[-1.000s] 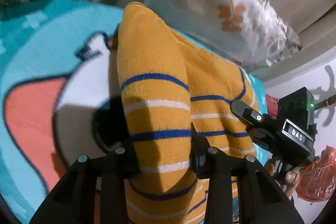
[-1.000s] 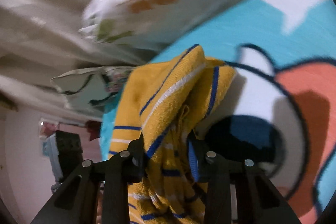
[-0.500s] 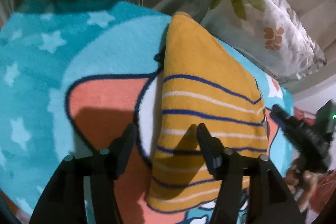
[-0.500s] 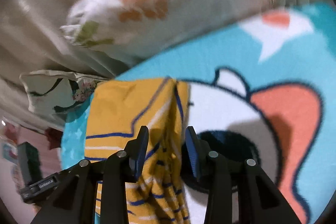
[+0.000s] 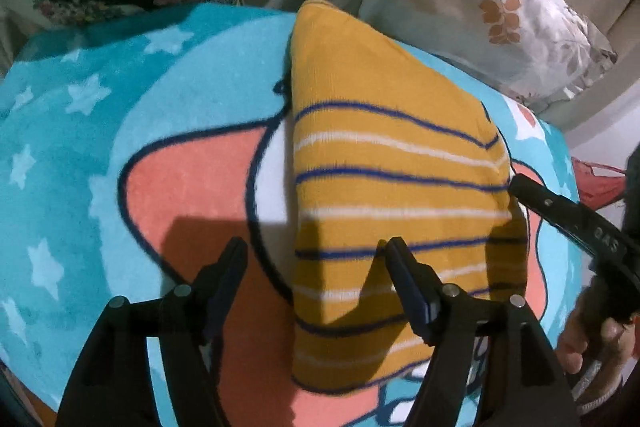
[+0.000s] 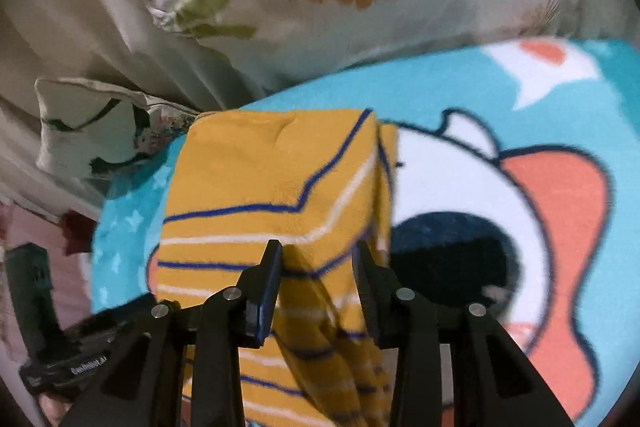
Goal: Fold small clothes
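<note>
Both grippers off the yellow striped garment (image 5: 392, 211) since earlier: left gripper (image 5: 316, 255) opening wide, right gripper (image 6: 318, 253) narrow.

The mustard-yellow knitted garment with blue and white stripes (image 5: 384, 187) looks finely ribbed, soft and matt. Beneath it, the turquoise cartoon-print blanket (image 5: 80, 155) is fuzzy fleece, while the white leaf-print pillow (image 5: 480, 7) has a smooth, faintly shiny cloth cover.
</note>
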{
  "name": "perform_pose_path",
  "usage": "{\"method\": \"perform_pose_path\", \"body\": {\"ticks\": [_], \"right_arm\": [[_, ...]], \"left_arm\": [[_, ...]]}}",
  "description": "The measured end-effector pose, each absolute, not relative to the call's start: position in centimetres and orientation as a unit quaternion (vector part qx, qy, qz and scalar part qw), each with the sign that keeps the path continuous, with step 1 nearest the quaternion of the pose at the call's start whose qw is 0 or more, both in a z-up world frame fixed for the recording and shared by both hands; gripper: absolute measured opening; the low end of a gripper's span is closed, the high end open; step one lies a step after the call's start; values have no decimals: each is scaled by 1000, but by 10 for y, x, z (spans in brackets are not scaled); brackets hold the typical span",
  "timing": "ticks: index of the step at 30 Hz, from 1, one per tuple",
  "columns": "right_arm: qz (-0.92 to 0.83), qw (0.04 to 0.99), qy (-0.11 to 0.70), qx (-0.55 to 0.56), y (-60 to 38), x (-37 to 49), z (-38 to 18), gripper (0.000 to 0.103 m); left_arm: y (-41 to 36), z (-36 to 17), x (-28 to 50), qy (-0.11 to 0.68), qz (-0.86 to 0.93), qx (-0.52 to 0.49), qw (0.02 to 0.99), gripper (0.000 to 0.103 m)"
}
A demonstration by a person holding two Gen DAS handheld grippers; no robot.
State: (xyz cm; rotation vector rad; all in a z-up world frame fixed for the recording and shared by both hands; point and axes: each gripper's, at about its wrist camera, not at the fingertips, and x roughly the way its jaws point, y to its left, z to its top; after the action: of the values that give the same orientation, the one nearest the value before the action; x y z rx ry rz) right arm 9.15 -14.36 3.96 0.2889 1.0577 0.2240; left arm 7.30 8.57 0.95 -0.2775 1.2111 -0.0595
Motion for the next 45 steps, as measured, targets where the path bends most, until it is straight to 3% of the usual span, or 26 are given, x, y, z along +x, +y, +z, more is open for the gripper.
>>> {"method": "perform_pose_path", "body": {"ticks": [8,12,16,23,29,37,42,45], "right_arm": [[45,844,527,84,-140,30,25,39],[10,826,553,112,-157,7,6,39],[-4,850,517,103,-154,-3,31,39],[50,884,462,55,-97,50,63,39],[38,856,513,47,-88,101,24,39],[27,873,487,6,-60,111,53,41],[67,832,551,-11,-21,145,19,46],[76,846,527,14,-27,141,31,46]], "left_arm": [[86,-21,34,600,-61,-152,783,71],[91,-16,18,602,-71,-140,783,71],[98,0,12,584,-61,-115,801,71],[99,11,12,577,-46,-91,810,71],[101,13,10,575,-29,-75,814,71],[109,13,21,570,-14,-67,819,71],[108,22,39,559,-22,-68,826,71],[110,33,58,543,-21,-69,836,71]]}}
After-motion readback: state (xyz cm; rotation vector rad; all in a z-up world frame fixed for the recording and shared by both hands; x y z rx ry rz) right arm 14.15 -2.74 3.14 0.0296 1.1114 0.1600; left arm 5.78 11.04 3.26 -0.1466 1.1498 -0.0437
